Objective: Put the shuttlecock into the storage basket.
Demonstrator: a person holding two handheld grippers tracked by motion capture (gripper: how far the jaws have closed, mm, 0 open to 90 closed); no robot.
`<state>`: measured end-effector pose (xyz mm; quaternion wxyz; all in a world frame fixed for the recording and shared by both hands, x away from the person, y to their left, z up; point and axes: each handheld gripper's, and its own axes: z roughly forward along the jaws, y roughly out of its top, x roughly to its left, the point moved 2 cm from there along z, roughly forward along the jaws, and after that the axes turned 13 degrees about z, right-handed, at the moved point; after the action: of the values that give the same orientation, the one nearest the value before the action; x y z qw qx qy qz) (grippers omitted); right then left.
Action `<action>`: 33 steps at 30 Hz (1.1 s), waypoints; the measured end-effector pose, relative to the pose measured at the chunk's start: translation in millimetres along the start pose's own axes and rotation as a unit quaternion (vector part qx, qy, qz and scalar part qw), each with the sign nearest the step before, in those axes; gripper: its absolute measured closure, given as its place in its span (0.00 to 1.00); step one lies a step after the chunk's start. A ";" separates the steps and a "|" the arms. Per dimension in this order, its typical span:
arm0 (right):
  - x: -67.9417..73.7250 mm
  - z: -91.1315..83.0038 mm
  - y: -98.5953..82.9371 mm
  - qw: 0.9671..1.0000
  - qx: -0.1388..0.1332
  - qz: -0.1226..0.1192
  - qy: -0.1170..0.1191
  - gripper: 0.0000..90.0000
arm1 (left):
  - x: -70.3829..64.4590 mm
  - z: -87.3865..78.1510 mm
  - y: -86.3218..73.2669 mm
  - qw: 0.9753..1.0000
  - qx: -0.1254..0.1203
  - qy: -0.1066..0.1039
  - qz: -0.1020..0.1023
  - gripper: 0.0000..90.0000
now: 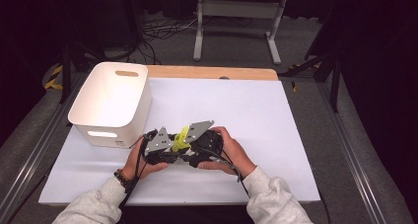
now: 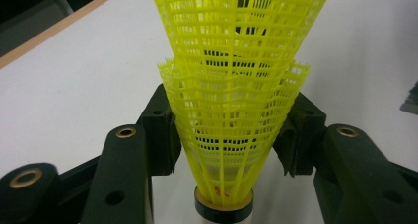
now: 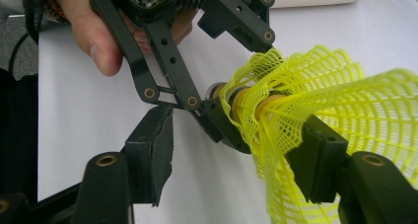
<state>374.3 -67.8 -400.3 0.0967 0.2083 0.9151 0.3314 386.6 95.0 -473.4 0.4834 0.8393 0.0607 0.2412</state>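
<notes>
Two yellow mesh shuttlecocks are nested one inside the other, close to the front middle of the white table. In the left gripper view the left gripper is shut on the skirt of the nested shuttlecocks, with both pads pressed against the mesh and the cork base toward the camera. The right gripper is open. Its right pad touches the wide skirt, while its left pad stands apart from it. The left gripper and a hand face it from above. Both grippers meet tip to tip in the high view.
A white plastic bin with handle slots stands at the table's left, just behind the left hand. The white sheet covers the table, with a wooden edge at the back. Grey floor, cables and a desk frame lie beyond.
</notes>
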 end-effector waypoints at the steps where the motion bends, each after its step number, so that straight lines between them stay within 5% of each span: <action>1: 0.4 -0.4 1.0 1.000 0.001 -0.001 -0.005 0.41 | 0.2 -0.6 0.1 1.000 -0.002 0.000 -0.001 0.57; 9: 1.4 -9.2 2.7 1.000 -0.003 0.006 -0.026 0.31 | 1.2 -3.2 0.2 1.000 -0.007 0.006 -0.002 0.57; 16: -3.9 -24.2 1.3 0.998 -0.044 0.026 -0.030 0.27 | 1.7 -3.7 -1.2 1.000 -0.005 0.005 -0.005 0.57; 21: -4.5 -34.2 -2.8 0.995 -0.086 0.031 -0.044 0.26 | 3.0 -4.5 -2.3 1.000 -0.004 0.005 -0.005 0.57; 26: -5.2 -43.4 -11.1 0.988 -0.137 0.033 -0.067 0.25 | 3.8 -6.6 -3.1 1.000 -0.005 0.011 -0.006 0.57; 33: -12.6 -49.9 -23.4 0.982 -0.165 0.039 -0.084 0.23 | 4.1 -7.9 -4.1 1.000 -0.004 0.011 -0.008 0.57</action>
<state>362.4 -117.8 -376.9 0.1936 0.2526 0.8275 0.4625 387.1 104.7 -472.1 0.4881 0.8342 0.0719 0.2463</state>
